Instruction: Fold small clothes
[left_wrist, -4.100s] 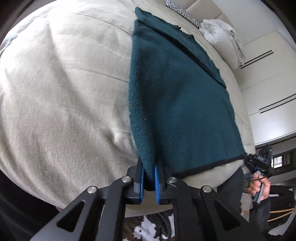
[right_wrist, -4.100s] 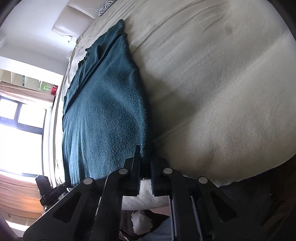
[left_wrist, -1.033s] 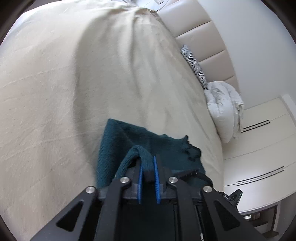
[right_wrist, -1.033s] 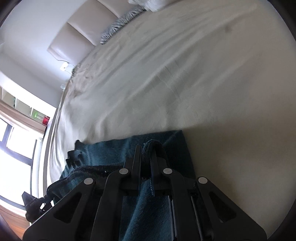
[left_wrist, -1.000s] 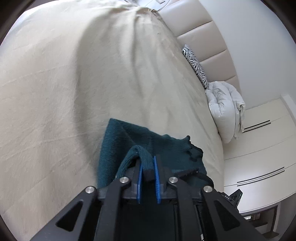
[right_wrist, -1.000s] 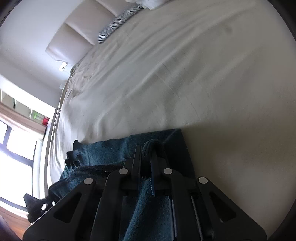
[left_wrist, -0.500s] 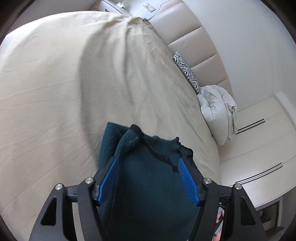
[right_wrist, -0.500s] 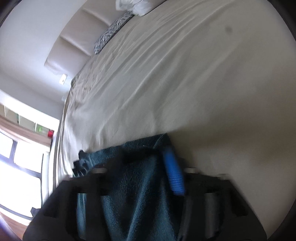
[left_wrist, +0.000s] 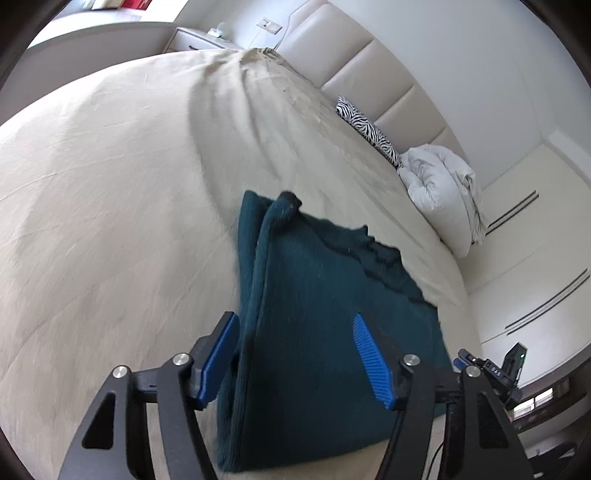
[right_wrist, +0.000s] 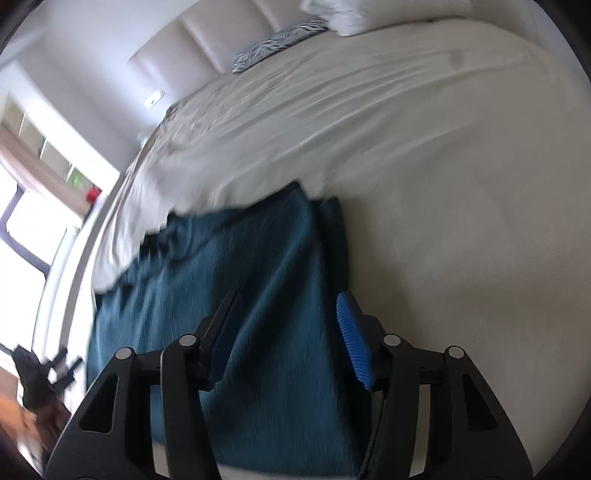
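At lower centre of both views the folded sweater (left_wrist: 325, 332) lies on the bed (left_wrist: 110, 221). The left gripper (left_wrist: 299, 358), released, has just narrowed slightly, as has the right gripper (right_wrist: 291, 339), nothing pinched. Its raised top corner might flop back, undoing the fold.

The folded sweater (left_wrist: 325, 332) lies on the bed (left_wrist: 110, 184), in the lower middle of the frame. At upper right, a striped pillow (left_wrist: 365, 123) and a rolled duvet (left_wrist: 443, 188) lie before the headboard (left_wrist: 369, 74).
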